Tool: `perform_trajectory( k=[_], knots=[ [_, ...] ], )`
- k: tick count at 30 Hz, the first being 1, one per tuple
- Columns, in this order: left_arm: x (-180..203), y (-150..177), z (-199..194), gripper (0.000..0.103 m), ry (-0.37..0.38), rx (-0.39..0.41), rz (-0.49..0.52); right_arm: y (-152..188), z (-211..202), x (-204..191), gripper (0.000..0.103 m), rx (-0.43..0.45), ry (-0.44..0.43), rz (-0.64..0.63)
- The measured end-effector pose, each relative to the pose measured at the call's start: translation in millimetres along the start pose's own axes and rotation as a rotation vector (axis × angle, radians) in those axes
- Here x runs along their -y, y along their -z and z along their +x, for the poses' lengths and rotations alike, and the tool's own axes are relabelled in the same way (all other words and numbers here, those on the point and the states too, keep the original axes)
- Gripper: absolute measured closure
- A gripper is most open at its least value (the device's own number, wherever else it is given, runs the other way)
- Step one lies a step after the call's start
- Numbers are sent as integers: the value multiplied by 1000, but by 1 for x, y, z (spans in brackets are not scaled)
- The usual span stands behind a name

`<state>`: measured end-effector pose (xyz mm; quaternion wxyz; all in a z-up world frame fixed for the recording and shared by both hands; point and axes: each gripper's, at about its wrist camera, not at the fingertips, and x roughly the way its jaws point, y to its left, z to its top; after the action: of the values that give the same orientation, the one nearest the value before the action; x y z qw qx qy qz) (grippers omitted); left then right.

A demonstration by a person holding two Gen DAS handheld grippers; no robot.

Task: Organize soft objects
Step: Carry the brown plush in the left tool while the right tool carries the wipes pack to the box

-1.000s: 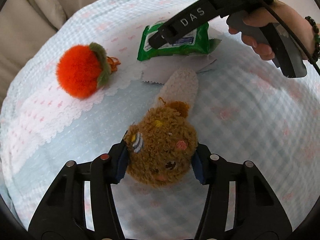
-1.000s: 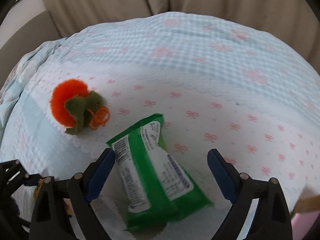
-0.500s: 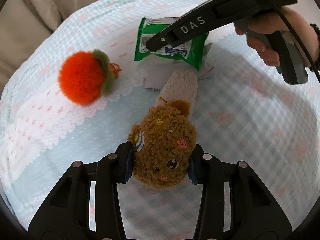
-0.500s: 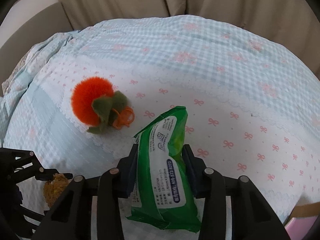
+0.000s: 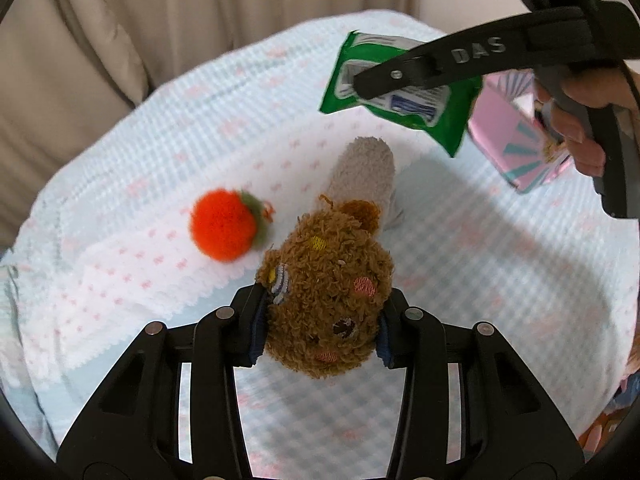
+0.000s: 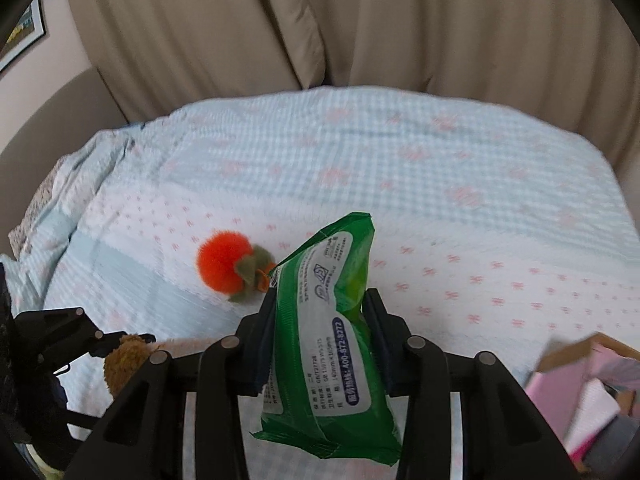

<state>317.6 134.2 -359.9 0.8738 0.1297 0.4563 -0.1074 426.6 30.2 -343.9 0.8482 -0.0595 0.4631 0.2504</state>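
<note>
A: Left claw (image 5: pixel 318 330)?
B: Clamped on the bear (image 5: pixel 326 300). Pads press both sides of its head, face toward the camera. Its pale body hangs past the head, away from the camera, clear of the bed (image 5: pixel 460 280).

A: Right claw (image 6: pixel 320 332)?
B: Pinched on the green pack (image 6: pixel 328 344), standing on edge between the pads. Top end pokes out beyond the fingertips, bottom end hangs back toward the camera. From the left wrist view the pack (image 5: pixel 400 88) is off the bed too, held high up right of the bear. A hand (image 5: pixel 580 120) grips that handle.

A: Anything left lying?
B: Orange pom (image 5: pixel 224 230), green leaf cap on one side. It sits on the white strip of the cover, near the scalloped edge, well apart from both claws. In the right wrist view the pom (image 6: pixel 226 266) shows just left of the pack's top end, behind it.

A: Surface?
B: Bed with a light blue check cover, pink bow print, white strip with pink bows across it.

A: Room?
B: Beige curtain (image 6: pixel 360 28) behind the bed. Pink box (image 6: pixel 580 392) at the right edge. Corner of a framed picture (image 6: pixel 22 36) on the wall, upper left.
</note>
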Motion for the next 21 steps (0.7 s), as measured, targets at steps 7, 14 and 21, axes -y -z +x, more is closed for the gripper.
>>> perform_trajectory(
  k=[7, 14, 21],
  knots=[
    [13, -27, -58, 65, 20, 51, -5, -9, -90, 1, 65, 48, 80, 91],
    [37, -74, -102, 64, 53, 119, 24, 0, -170, 23, 65, 97, 140, 221],
    [86, -129, -126, 64, 85, 151, 52, 21, -233, 68, 65, 131, 211, 315]
  ],
)
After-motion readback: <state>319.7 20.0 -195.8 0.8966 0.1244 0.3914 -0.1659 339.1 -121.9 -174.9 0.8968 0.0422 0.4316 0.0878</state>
